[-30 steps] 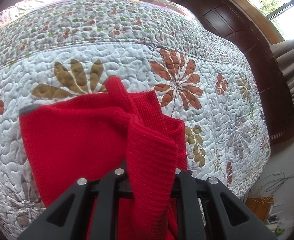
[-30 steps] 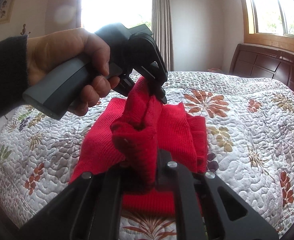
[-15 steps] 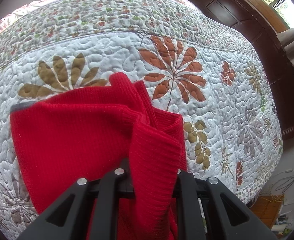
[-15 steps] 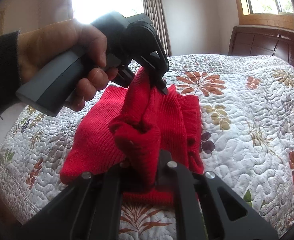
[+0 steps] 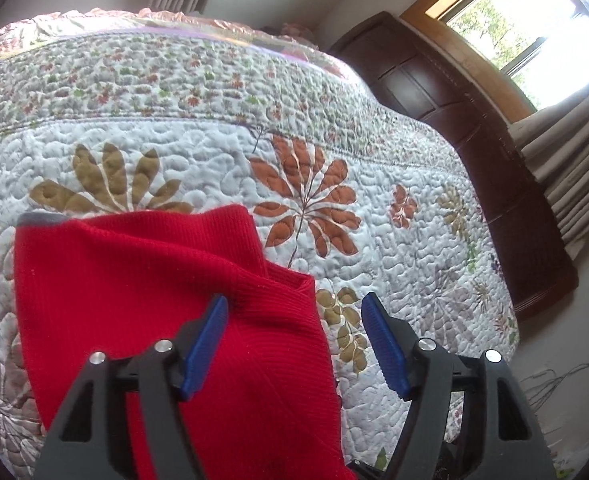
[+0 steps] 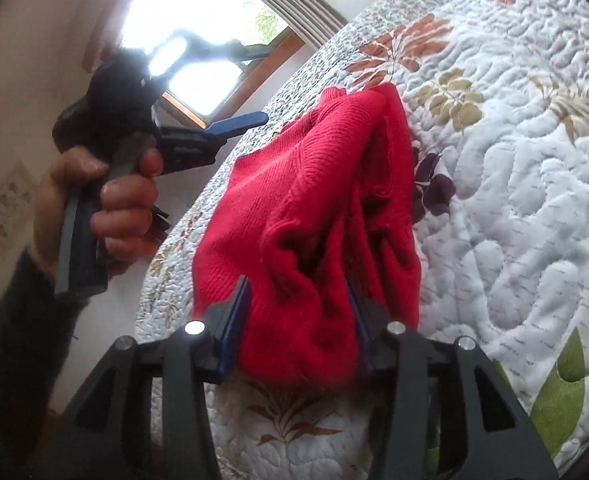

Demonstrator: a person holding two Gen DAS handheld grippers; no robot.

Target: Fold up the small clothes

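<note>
Right gripper [image 6: 300,320]: jaws spread, a loose bunch of the red ribbed knit garment [image 6: 314,216] bulging between the blue pads; I judge it slack, not pinched. Left gripper [image 5: 294,344]: jaws wide apart, left pad touching the knit, right pad over bare quilt, nothing held. The garment lies on the white floral quilted bedspread [image 5: 394,248], doubled over itself, one fold laid across, edges uneven, a grey trim at the far corner. Beyond, dark wooden headboard [image 5: 474,128] and window. Judgement: one fold is down; squaring, flattening and probably a further fold are left.
</note>
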